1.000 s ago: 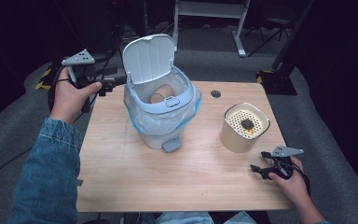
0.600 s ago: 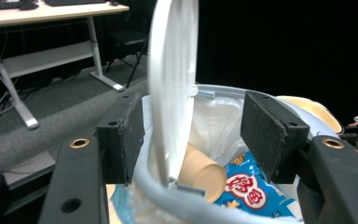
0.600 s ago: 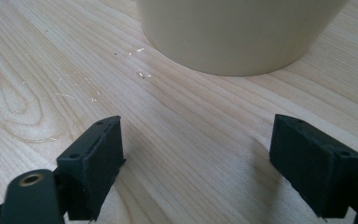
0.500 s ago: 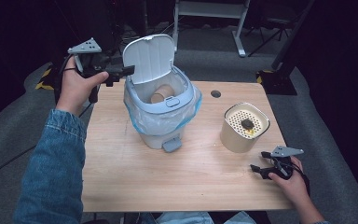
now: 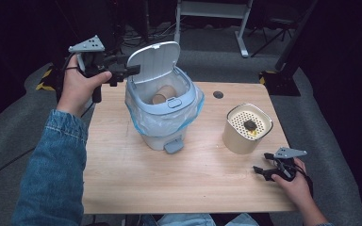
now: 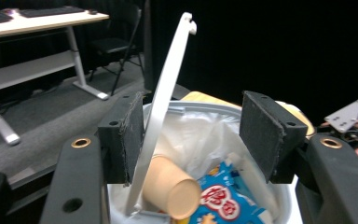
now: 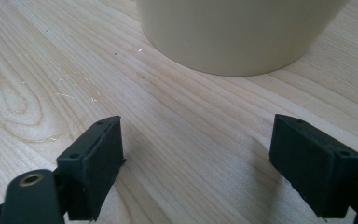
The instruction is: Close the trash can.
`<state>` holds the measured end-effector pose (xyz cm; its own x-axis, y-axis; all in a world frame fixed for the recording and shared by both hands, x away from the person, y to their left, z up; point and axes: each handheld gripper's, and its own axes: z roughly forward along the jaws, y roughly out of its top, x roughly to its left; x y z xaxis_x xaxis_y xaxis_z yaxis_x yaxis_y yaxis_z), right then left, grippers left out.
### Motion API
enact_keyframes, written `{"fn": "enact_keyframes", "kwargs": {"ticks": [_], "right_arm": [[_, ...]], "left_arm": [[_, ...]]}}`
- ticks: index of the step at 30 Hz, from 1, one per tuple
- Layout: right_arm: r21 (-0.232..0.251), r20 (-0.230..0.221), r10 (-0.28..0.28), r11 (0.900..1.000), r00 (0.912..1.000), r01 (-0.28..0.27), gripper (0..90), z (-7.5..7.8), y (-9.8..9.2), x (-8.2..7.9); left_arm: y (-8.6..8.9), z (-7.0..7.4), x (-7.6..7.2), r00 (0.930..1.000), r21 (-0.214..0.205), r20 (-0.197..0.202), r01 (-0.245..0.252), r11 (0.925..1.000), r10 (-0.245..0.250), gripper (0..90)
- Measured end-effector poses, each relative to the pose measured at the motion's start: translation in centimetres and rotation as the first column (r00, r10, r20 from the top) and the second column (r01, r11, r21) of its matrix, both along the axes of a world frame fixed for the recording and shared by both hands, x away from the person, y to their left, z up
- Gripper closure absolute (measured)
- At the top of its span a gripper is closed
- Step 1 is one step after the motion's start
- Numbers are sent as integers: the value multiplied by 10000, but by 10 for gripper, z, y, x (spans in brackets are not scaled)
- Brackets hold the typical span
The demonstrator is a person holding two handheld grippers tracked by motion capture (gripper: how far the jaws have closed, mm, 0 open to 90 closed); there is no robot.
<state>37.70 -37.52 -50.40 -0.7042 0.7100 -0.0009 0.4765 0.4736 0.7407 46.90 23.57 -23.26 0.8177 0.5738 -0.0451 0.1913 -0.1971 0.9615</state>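
two grippers are in my hands. my left gripper [image 5: 131, 71] is up at the raised lid [image 5: 153, 61] of the small white bin [image 5: 162, 123], which sits left of centre on the wooden table [image 5: 122, 174]. the lid stands nearly upright, hinged at the bin's far rim, its long axis running bottom to top with the free edge uppermost. in the left gripper view the lid [image 6: 165, 93] shows edge-on as a thin white blade slanting up between my jaws, touching the left pad [image 6: 131, 135] while the right pad stands clear of it. those jaws have just been closing a little, but they remain well apart, the lid not clamped.

that view also looks down into the bin's liner: a paper cup [image 6: 172, 186] on its side, mouth towards me, beside a blue snack packet [image 6: 223, 198].

my right gripper [image 5: 263, 170] rests low on the table near the front right corner, jaws wide apart on nothing, just short of the cream canister [image 5: 238, 139]. from above, the canister's perforated top carries a dark lump; the right gripper view gives its plain wall [image 7: 237, 32].
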Motion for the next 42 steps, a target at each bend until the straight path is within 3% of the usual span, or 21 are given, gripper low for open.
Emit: {"fn": "enact_keyframes", "kwargs": {"ticks": [3, 6, 12, 19, 24, 29, 33, 38, 40, 42], "right_arm": [[-3, 2, -1, 10000, 10000, 1, 177, 0, 0, 0], [-3, 1, 0, 10000, 10000, 0, 177, 0, 0, 0], [-2, 1, 0, 10000, 10000, 0, 177, 0, 0, 0], [-1, 1, 1, 10000, 10000, -1, 177, 0, 0, 0], [1, 2, -5, 10000, 10000, 5, 177, 0, 0, 0], [2, 0, -8, 10000, 10000, 8, 177, 0, 0, 0], [3, -1, -9, 10000, 10000, 9, 178, 0, 0, 0], [0, 1, -8, 10000, 10000, 8, 177, 0, 0, 0], [1, 1, -8, 10000, 10000, 8, 178, 0, 0, 0], [1, 1, -6, 10000, 10000, 6, 178, 0, 0, 0]], "left_arm": [[-9, 2, -5, 9988, -152, 32, 497, 9986, -497, 417], [-18, 0, -8, 9975, 152, 34, 705, 9974, -705, 409], [-41, -14, -12, 9902, 481, -457, 1341, 9898, -1319, 417], [-60, -30, -13, 9799, 692, -1046, 1774, 9817, -1697, 449], [-65, -36, -8, 9801, 825, -1364, 1563, 9843, -1442, 527], [-71, -42, -3, 9817, 1295, -1517, 1348, 9824, -1147, 632], [-73, -43, -1, 9843, 1359, -1463, 1187, 9836, -985, 715], [-74, -45, 1, 9880, 1400, -1389, 867, 9864, -672, 883], [-75, -46, 2, 9870, 1238, -1463, 849, 9887, -664, 898], [-77, -46, 3, 9908, 1408, -1223, 748, 9872, -576, 900]]}}
